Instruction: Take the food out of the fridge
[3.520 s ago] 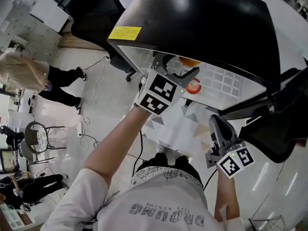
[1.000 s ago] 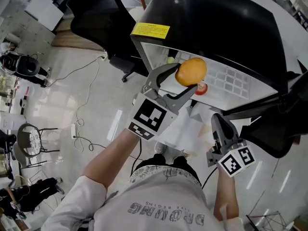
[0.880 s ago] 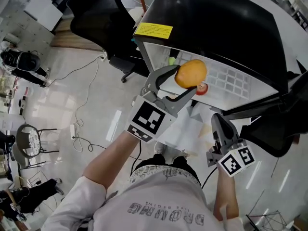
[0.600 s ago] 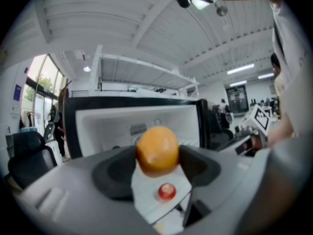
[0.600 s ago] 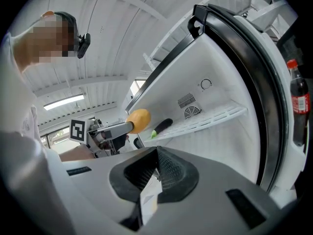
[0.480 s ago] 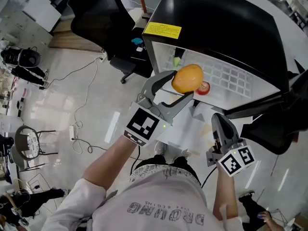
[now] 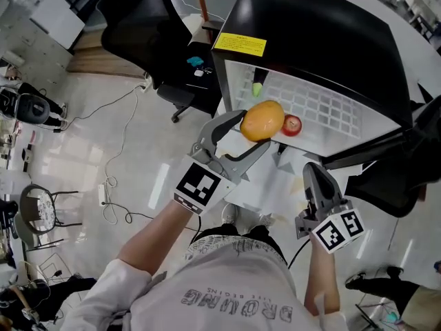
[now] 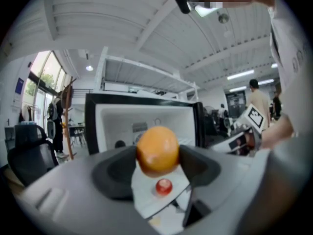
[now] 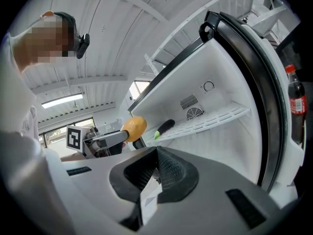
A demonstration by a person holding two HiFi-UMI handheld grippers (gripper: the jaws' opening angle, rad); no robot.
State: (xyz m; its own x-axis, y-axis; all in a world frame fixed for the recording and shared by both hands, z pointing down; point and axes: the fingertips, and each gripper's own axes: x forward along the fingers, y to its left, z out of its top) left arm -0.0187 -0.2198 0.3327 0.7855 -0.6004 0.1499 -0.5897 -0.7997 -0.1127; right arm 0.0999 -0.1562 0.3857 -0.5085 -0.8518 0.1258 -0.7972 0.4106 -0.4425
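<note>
A small black fridge [image 7: 324, 40] stands open with a white inside and a wire shelf [image 7: 324, 112]. My left gripper [image 7: 253, 131] is shut on a round orange fruit [image 7: 262, 121], held just outside the fridge opening. The fruit [image 8: 157, 149] fills the gap between the jaws in the left gripper view. A red apple [image 7: 292, 124] lies inside at the front, and a dark, green-tipped vegetable [image 7: 258, 87] lies on the shelf further back. My right gripper [image 7: 311, 174] hangs lower right of the opening, shut with nothing in it [image 9: 155, 163].
The fridge door [image 7: 389, 185] stands open at the right, with a cola bottle [image 9: 296, 104] in its rack. A black office chair [image 7: 138, 26] is left of the fridge. Cables [image 7: 117, 185] trail over the white floor, and a round stool [image 7: 41, 209] stands far left.
My left gripper has drawn back out of the fridge with the orange fruit in it, down and to the left. The right gripper has stayed where it was.
</note>
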